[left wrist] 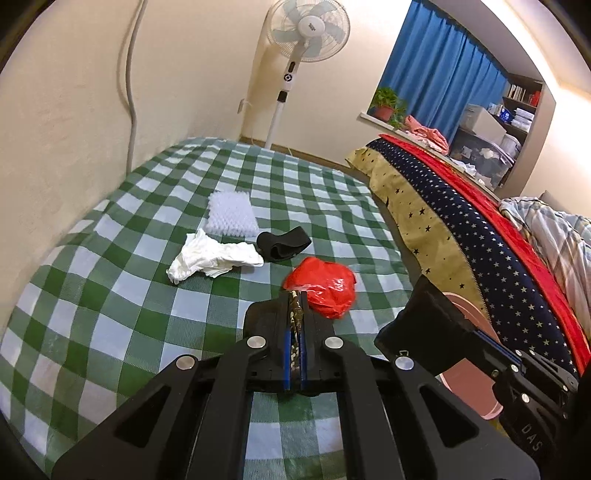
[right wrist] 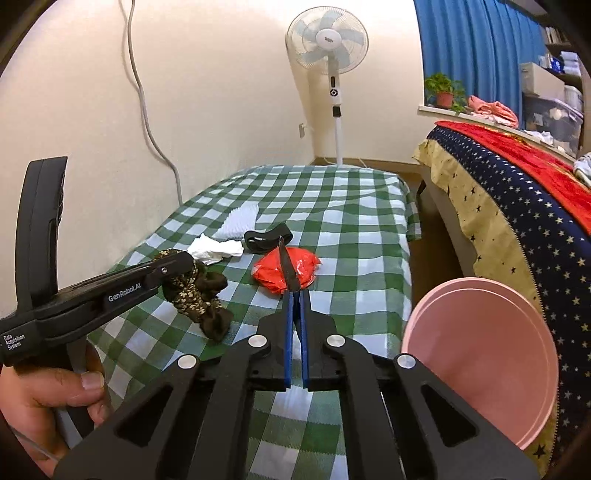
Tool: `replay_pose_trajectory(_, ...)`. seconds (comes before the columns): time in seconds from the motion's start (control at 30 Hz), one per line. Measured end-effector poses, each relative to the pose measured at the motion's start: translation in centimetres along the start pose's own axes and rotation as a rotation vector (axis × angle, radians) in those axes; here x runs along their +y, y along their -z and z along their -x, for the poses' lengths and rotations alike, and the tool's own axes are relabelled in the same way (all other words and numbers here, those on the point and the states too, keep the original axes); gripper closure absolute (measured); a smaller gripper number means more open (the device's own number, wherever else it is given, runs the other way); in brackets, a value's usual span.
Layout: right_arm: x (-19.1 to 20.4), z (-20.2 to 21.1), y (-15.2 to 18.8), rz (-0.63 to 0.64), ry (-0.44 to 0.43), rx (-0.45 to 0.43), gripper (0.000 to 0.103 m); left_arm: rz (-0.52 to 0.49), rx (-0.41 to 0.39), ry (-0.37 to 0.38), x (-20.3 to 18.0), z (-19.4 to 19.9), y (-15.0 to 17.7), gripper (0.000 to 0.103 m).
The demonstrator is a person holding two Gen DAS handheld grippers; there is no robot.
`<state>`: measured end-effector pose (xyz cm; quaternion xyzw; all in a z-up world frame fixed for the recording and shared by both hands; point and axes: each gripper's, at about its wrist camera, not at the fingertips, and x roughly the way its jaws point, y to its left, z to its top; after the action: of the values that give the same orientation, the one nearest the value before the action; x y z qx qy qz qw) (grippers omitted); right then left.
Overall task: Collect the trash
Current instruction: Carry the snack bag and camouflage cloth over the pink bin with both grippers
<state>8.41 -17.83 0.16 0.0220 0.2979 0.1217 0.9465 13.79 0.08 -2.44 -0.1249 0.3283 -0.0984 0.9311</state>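
My left gripper (left wrist: 294, 295) is shut on a brown patterned cloth scrap (right wrist: 197, 295) and holds it above the green checked bed (left wrist: 110, 295); the left gripper shows from the side in the right wrist view (right wrist: 173, 264). A red plastic bag (left wrist: 323, 290) lies just ahead of it, also in the right wrist view (right wrist: 286, 271). A crumpled white tissue (left wrist: 214, 258), a white bubble sheet (left wrist: 231, 214) and a black band (left wrist: 282, 242) lie beyond. My right gripper (right wrist: 291, 284) is shut on the rim of a pink bin (right wrist: 480, 354) and holds it beside the bed.
A second bed with a star-patterned cover (left wrist: 461, 229) stands to the right across a narrow floor gap. A standing fan (left wrist: 306, 33) is at the far wall. A windowsill with a plant (left wrist: 386, 103) and blue curtains is at the back right.
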Motion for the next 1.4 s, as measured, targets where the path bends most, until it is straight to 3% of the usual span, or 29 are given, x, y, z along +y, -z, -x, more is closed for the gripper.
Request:
replay_pose_trajectory(0.63,-2.3,5.6,0.0,-0.077,0.057,-0.074,0.099,-0.040,-0.032,0.041,-2.4,2.8,0.5,0.100)
replay_pose_trajectory(1.4,-4.7,7.9,-0.6,-0.147,0.133,-0.135,0.099,-0.068,-0.036,0.065,-3.9,3.0,0.6,0.100)
